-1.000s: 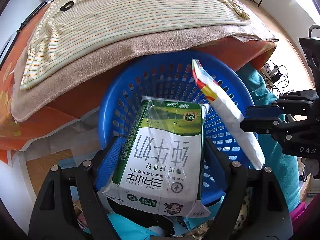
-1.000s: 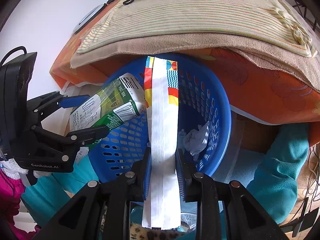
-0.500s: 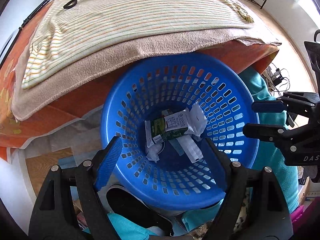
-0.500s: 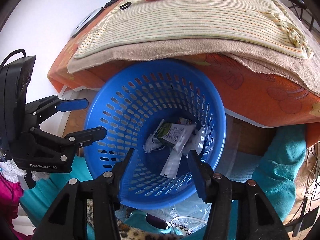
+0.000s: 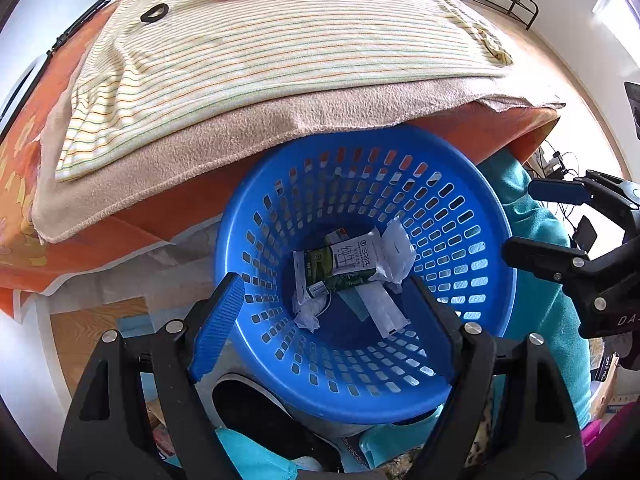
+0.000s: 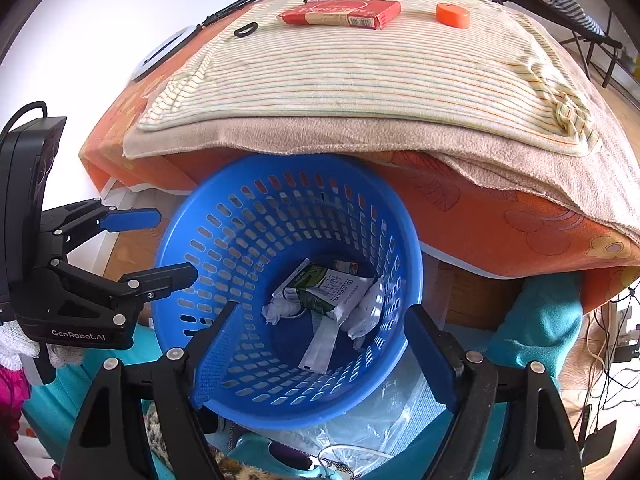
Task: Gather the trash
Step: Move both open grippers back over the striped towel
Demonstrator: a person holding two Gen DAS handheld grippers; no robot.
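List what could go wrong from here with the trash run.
1. The blue basket sits tucked against the table's overhanging beige cloth; lifting either gripper carelessly could snag it.
2. The red box and orange cap lie at the table's far side, so reaching could drag the striped towel.
3. The right gripper, jaws opening and empty, hangs just over the rim and could tip the basket.

Milk carton and crumpled paper inside blue basket, beneath wide-spread left gripper.
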